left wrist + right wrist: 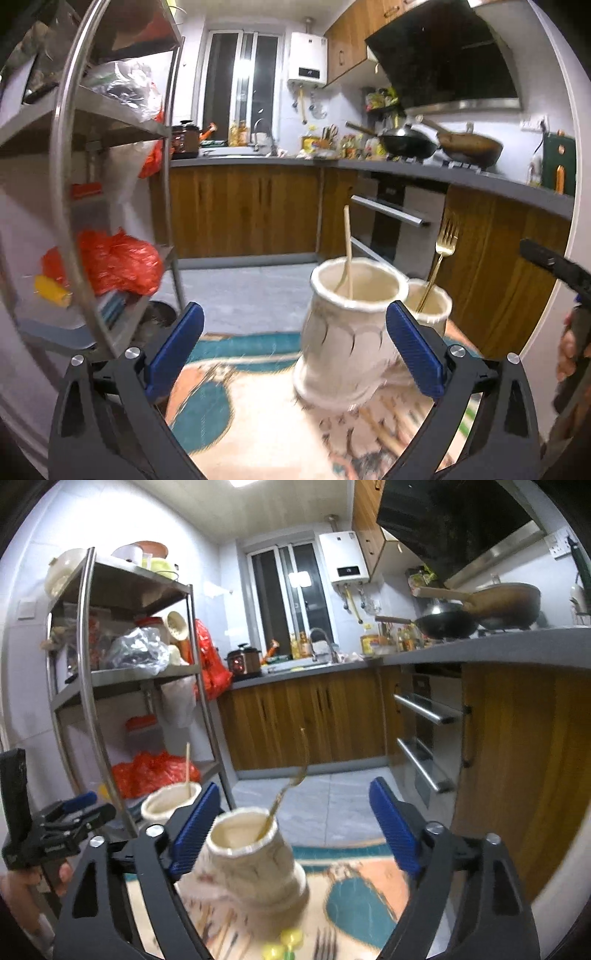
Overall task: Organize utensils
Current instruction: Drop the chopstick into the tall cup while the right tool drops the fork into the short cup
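Left tool (295, 343): black frame, blue ribbed pads, spread wide, pinching nothing. A cream ceramic vase (343, 347), glazed, scalloped relief, wavy rim, stands between the pads, nearer the right pad; whether that pad touches it I cannot tell. A thin pale wooden-looking utensil handle (347, 251) leans inside it.

Just behind stands a second cream vase (432, 306), holding a gold metal fork (441, 254), tines up.

Right tool (291, 819): same blue ribbed pads, spread wide, gripping nothing. The fork's vase (255, 867) sits between them, close to the left pad, blurred; its gold fork (291, 786) leans out, smeared by motion.

Both vases stand on a tabletop with a patterned cloth (258, 417), teal, peach and cream shapes.

In the right view the other vase (170, 801) sits further left. A hand (22, 886) grips the left tool's black handle at the left edge.

Behind: steel wire-frame shelf rack (122, 679) with red plastic bags, wood-grain cabinets, grey floor tiles.
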`<action>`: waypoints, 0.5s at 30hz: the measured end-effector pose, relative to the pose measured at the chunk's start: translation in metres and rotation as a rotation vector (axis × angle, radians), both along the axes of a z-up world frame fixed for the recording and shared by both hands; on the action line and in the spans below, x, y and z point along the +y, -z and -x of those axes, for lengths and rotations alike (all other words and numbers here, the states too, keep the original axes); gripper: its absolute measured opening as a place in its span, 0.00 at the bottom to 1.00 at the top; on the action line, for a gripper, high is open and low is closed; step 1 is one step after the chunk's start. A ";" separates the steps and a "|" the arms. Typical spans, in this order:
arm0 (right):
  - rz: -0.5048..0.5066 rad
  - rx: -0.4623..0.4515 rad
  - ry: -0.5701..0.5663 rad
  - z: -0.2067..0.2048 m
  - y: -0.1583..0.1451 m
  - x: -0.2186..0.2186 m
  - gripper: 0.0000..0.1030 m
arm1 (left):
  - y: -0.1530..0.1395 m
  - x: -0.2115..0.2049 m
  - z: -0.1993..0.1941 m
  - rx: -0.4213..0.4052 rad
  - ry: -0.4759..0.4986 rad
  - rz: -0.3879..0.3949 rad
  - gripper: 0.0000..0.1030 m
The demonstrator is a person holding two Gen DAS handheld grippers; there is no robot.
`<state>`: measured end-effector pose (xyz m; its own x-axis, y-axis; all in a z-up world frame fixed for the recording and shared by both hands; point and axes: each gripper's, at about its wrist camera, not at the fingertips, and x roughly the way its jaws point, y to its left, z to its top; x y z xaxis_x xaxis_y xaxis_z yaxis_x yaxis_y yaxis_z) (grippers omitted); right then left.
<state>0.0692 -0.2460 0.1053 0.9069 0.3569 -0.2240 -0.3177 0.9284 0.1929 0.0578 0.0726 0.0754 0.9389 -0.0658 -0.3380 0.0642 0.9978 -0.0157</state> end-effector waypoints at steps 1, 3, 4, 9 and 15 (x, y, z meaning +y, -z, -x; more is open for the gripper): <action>0.002 0.015 0.003 0.004 0.001 -0.004 0.88 | 0.001 0.000 0.004 0.006 0.000 -0.003 0.95; 0.012 0.051 0.009 0.012 0.004 -0.011 0.90 | 0.004 0.001 0.015 0.021 0.004 -0.005 0.95; 0.025 0.067 0.013 0.016 0.005 -0.014 0.91 | 0.005 0.001 0.019 0.021 0.001 -0.005 0.95; 0.125 0.113 0.053 0.031 0.016 -0.021 0.91 | 0.019 0.000 0.036 0.047 -0.017 -0.005 0.95; 0.172 0.230 0.062 0.038 0.048 -0.029 0.91 | 0.043 -0.005 0.043 0.148 -0.031 -0.046 0.95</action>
<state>0.0316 -0.2751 0.0577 0.8442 0.2413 -0.4786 -0.2254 0.9700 0.0913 0.0147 0.0672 0.0319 0.8800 -0.0186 -0.4746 0.0335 0.9992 0.0229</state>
